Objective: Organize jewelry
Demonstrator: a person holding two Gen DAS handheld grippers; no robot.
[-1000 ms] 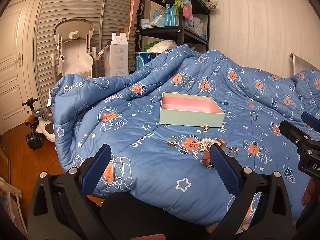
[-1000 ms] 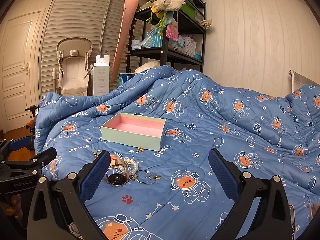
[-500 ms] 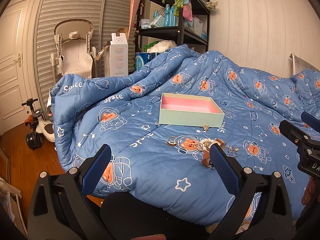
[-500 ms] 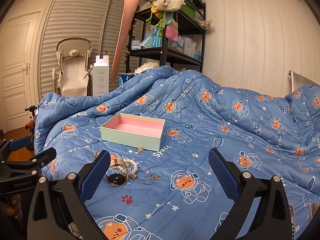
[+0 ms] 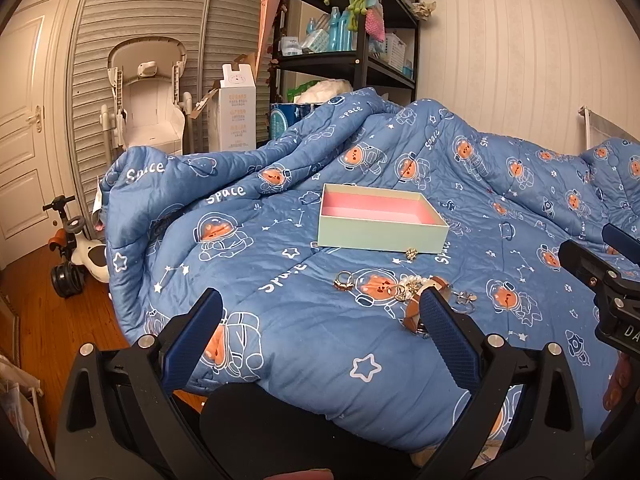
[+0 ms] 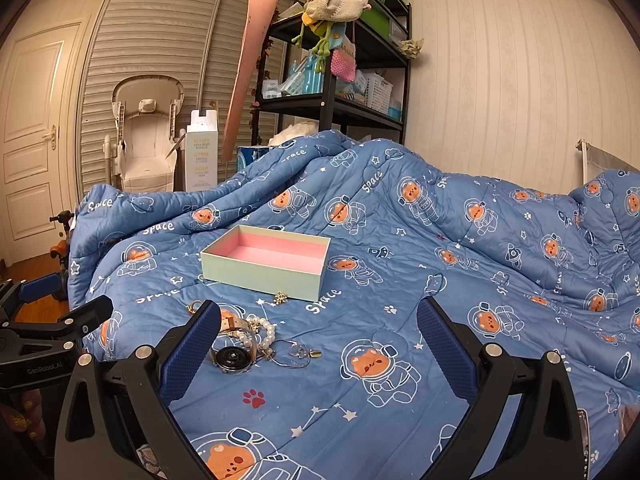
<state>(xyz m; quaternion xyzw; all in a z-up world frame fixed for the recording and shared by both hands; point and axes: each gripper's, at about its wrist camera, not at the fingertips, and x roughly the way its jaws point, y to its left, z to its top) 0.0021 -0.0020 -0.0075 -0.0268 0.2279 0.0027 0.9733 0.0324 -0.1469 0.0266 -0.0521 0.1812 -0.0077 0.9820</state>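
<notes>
While hovering over blue quilt (image 6: 400, 240): both grippers, left (image 5: 320, 336) and right (image 6: 318, 344), jaws wide apart, empty; jewelry pile (image 6: 256, 340) beside mint box (image 6: 264, 258).

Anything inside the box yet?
No. The box shows only its pink floor in both views; the strip behind the near wall is hidden. The watch, pearl bracelet and the other pieces lie on the quilt in front of it.

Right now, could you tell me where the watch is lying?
In the right wrist view, the watch lies on the blue quilt, lower left, beside the pearl bracelet and nearer the camera than the open box.
</notes>
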